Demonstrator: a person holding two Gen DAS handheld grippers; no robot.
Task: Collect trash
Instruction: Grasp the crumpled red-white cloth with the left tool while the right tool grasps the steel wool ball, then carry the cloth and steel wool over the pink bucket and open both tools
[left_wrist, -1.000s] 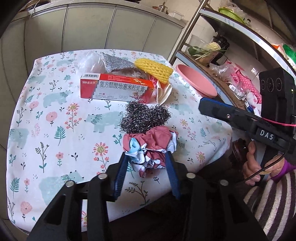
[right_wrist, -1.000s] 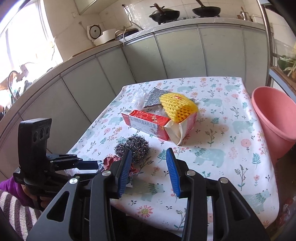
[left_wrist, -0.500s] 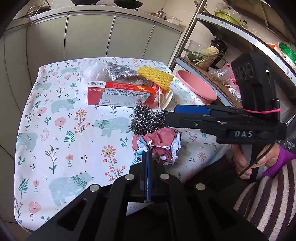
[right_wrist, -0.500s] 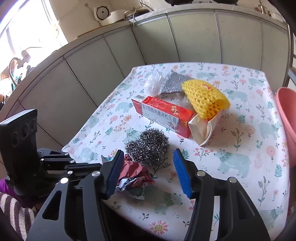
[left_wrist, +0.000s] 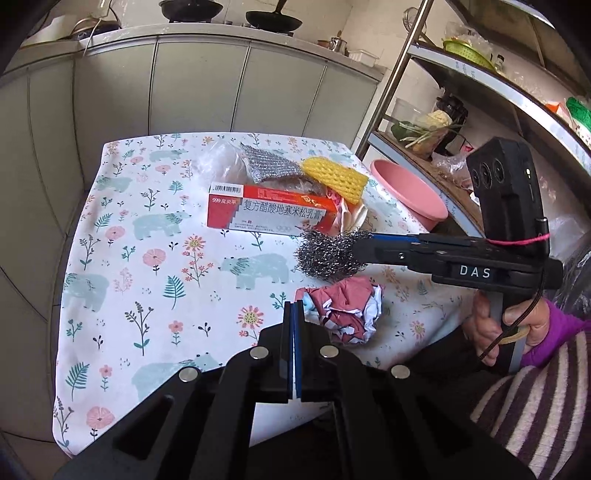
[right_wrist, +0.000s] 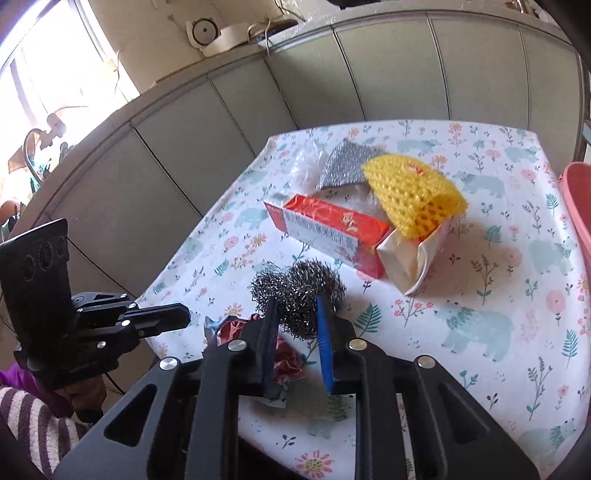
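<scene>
Nearest the desk (left_wrist: 122, 266) edge, the left gripper (left_wrist: 294, 325) has its jaws pressed together on nothing, just beside the crumpled red wrapper (left_wrist: 343, 310). Beyond it, the right gripper (right_wrist: 295, 325) has its jaws around the steel wool (right_wrist: 299, 291), seemingly pinching it. Farther back lie the red box (left_wrist: 269, 214), yellow foam net (left_wrist: 336, 177) and pink basin (left_wrist: 410, 192).

Left gripper (left_wrist: 294, 314) pressed closed; right gripper (right_wrist: 295, 314) narrowed, apparently pinching, its hand (left_wrist: 506, 328) on the handle.
</scene>
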